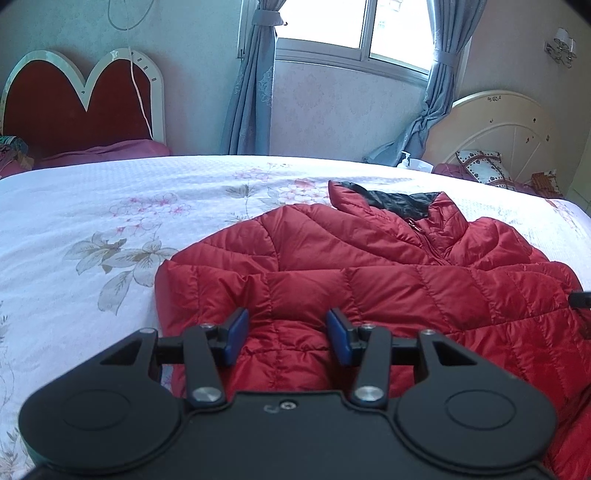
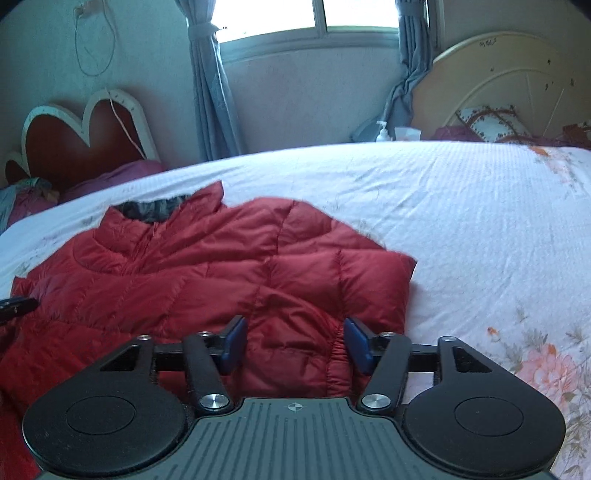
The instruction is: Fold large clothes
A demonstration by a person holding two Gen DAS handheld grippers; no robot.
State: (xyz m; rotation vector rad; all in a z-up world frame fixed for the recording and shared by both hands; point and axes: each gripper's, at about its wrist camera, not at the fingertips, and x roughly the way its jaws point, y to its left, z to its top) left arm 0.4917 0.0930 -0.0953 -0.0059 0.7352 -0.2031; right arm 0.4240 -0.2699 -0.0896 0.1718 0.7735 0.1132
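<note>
Claws were seen nearest in both wrist views, each spread, with quilted red cloth lying between the blue pads but not pinched by them. The left claw [image 1: 288, 332] was held over the near left part of the jacket [image 1: 369, 273], and the right claw [image 2: 295, 339] over its near right part, just inside the gathered edge. The jacket was spread on the bed [image 1: 92, 206], zip side up, its sides already turned inward by the look of it, and its collar [image 1: 388, 201], lined in black, lay at the far end.

The step in hand was judged to be the taking hold of the near hem so that the lower half could be carried over toward the collar. For a clean fold, both claws would best be lowered until the pads straddled all the layers at the hem, not just the top skin, since slick padded cloth was likely to slip. The two grips would best be set level with each other and closed together. The hem should then be lifted only a little and moved straight away, so that the tucked sides were not dragged open.

Beyond the bed, the curtains [image 1: 251, 92] and the window [image 1: 354, 33] were seen.
</note>
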